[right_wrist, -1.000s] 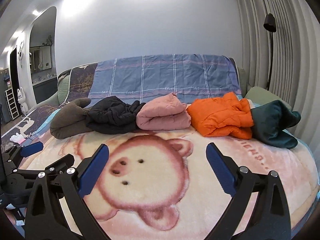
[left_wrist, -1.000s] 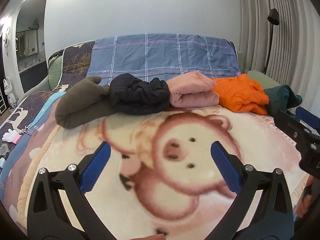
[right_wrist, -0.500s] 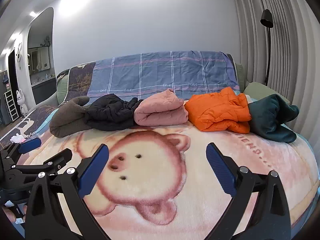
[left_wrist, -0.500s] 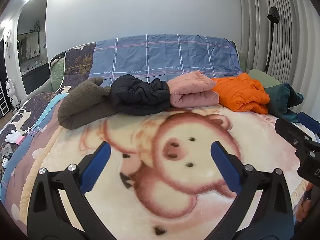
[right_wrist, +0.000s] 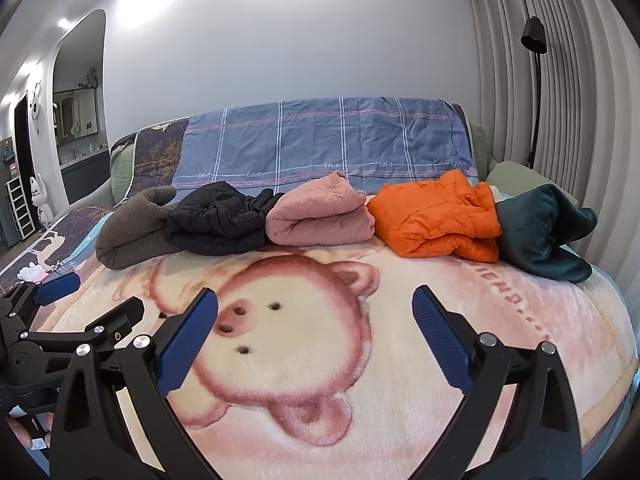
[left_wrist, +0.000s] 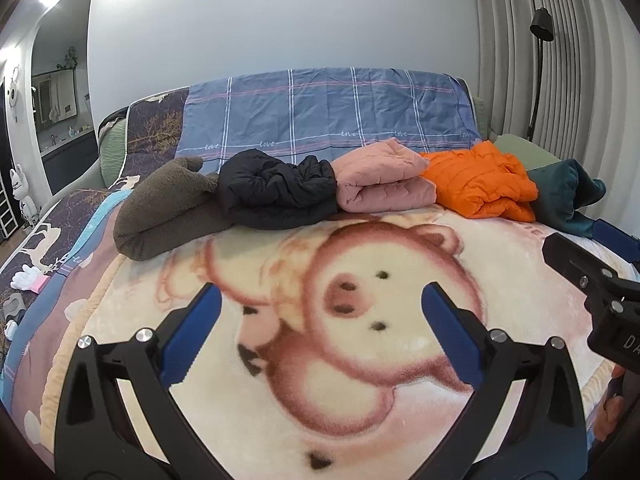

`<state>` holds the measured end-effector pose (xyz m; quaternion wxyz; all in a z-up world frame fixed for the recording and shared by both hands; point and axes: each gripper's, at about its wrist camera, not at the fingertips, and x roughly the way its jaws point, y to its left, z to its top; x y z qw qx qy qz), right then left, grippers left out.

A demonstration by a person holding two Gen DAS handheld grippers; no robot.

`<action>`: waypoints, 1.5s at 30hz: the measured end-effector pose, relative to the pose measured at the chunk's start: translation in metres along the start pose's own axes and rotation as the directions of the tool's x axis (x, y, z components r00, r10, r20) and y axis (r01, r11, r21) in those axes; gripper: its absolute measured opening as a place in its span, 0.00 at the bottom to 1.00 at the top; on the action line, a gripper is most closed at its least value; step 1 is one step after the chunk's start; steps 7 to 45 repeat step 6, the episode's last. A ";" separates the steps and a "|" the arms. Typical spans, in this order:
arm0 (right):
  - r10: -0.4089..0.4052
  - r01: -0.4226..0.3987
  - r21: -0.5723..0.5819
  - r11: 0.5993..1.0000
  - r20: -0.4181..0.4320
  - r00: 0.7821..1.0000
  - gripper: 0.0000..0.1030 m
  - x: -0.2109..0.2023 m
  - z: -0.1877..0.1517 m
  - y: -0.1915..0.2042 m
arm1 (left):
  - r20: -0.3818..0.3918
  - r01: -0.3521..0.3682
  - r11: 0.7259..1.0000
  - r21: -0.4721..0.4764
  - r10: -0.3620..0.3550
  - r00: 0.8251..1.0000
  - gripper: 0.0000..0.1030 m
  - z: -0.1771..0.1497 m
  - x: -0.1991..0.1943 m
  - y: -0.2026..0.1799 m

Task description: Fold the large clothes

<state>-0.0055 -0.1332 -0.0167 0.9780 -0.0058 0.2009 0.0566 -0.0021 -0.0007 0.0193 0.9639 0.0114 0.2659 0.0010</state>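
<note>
Several folded clothes lie in a row across the far side of the bed: an olive fleece (left_wrist: 168,208), a black puffer jacket (left_wrist: 276,188), a pink quilted garment (left_wrist: 384,180), an orange puffer jacket (left_wrist: 480,184) and a dark teal garment (left_wrist: 568,196). The same row shows in the right wrist view, from the olive fleece (right_wrist: 132,228) to the teal garment (right_wrist: 540,232). My left gripper (left_wrist: 320,320) is open and empty above the pig-print blanket (left_wrist: 360,360). My right gripper (right_wrist: 314,324) is open and empty above the same blanket (right_wrist: 500,340), well short of the clothes.
A blue plaid sheet (left_wrist: 328,112) covers the headboard end. A black floor lamp (right_wrist: 534,80) stands by the curtains at right. White gloves (left_wrist: 24,280) lie at the bed's left edge. The right gripper's body (left_wrist: 592,280) shows at the right of the left wrist view.
Both grippers have drawn back and risen slightly; the clothes row sits a little farther away. Nothing was gripped or moved.
</note>
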 end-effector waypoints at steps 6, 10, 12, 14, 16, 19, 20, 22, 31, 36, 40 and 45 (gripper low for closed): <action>-0.002 0.002 0.005 1.000 -0.013 1.000 0.95 0.003 -0.002 -0.002 | -0.009 0.001 1.000 0.009 -0.001 1.000 0.98 -0.002 0.003 -0.003; -0.002 0.002 0.005 1.000 -0.013 1.000 0.95 0.003 -0.002 -0.002 | -0.009 0.001 1.000 0.009 -0.001 1.000 0.98 -0.002 0.003 -0.003; -0.002 0.002 0.005 1.000 -0.013 1.000 0.95 0.003 -0.002 -0.002 | -0.009 0.001 1.000 0.009 -0.001 1.000 0.98 -0.002 0.003 -0.003; -0.002 0.002 0.005 1.000 -0.013 1.000 0.95 0.003 -0.002 -0.002 | -0.009 0.001 1.000 0.009 -0.001 1.000 0.98 -0.002 0.003 -0.003; -0.002 0.002 0.005 1.000 -0.013 1.000 0.95 0.003 -0.002 -0.002 | -0.009 0.001 1.000 0.009 -0.001 1.000 0.98 -0.002 0.003 -0.003; -0.002 0.002 0.005 1.000 -0.013 1.000 0.95 0.003 -0.002 -0.002 | -0.009 0.001 1.000 0.009 -0.001 1.000 0.98 -0.002 0.003 -0.003; -0.002 0.002 0.005 1.000 -0.013 1.000 0.95 0.003 -0.002 -0.002 | -0.009 0.001 1.000 0.009 -0.001 1.000 0.98 -0.002 0.003 -0.003; -0.002 0.002 0.005 1.000 -0.013 1.000 0.95 0.003 -0.002 -0.002 | -0.009 0.001 1.000 0.009 -0.001 1.000 0.98 -0.002 0.003 -0.003; -0.002 0.002 0.005 1.000 -0.013 1.000 0.95 0.003 -0.002 -0.002 | -0.009 0.001 1.000 0.009 -0.001 1.000 0.98 -0.002 0.003 -0.003; -0.002 0.002 0.005 1.000 -0.013 1.000 0.95 0.003 -0.002 -0.002 | -0.009 0.001 1.000 0.009 -0.001 1.000 0.98 -0.002 0.003 -0.003; -0.002 0.002 0.005 1.000 -0.013 1.000 0.95 0.003 -0.002 -0.002 | -0.009 0.001 1.000 0.009 -0.001 1.000 0.98 -0.002 0.003 -0.003; -0.002 0.002 0.005 1.000 -0.013 1.000 0.95 0.003 -0.002 -0.002 | -0.009 0.001 1.000 0.009 -0.001 1.000 0.98 -0.002 0.003 -0.003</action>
